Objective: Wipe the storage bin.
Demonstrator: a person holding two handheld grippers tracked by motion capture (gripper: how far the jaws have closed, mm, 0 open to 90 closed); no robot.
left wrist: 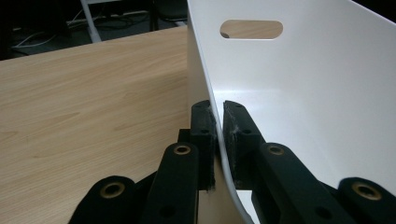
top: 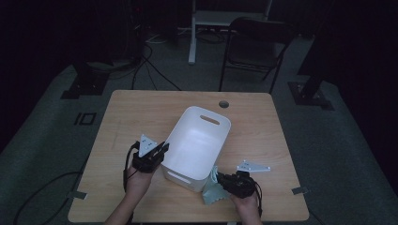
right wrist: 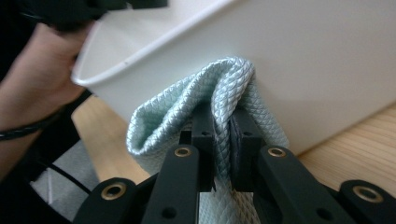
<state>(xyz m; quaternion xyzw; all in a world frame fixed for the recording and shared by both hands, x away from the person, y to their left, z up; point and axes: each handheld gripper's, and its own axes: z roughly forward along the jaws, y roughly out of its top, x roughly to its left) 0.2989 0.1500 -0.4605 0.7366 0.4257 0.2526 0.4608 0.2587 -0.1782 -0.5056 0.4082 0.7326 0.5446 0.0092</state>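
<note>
Wooden table point(top: 141, 117): left gripper point(top: 161, 151) clamps bin point(top: 197, 140), right gripper point(top: 221, 179) clamps cloth point(top: 213, 192)

- The white bin point(top: 197, 145) stands mid-table, blocking the straight way between the left gripper point(top: 162, 149) and right gripper point(top: 220, 178).
- The cloth point(top: 213, 190) lies against its near corner.
- The table point(top: 136, 112) offers open passage left, right and behind the bin.

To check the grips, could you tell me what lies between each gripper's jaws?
Left gripper: the white bin wall, in its own view. Right gripper: the pale blue cloth, bunched against the bin.
</note>
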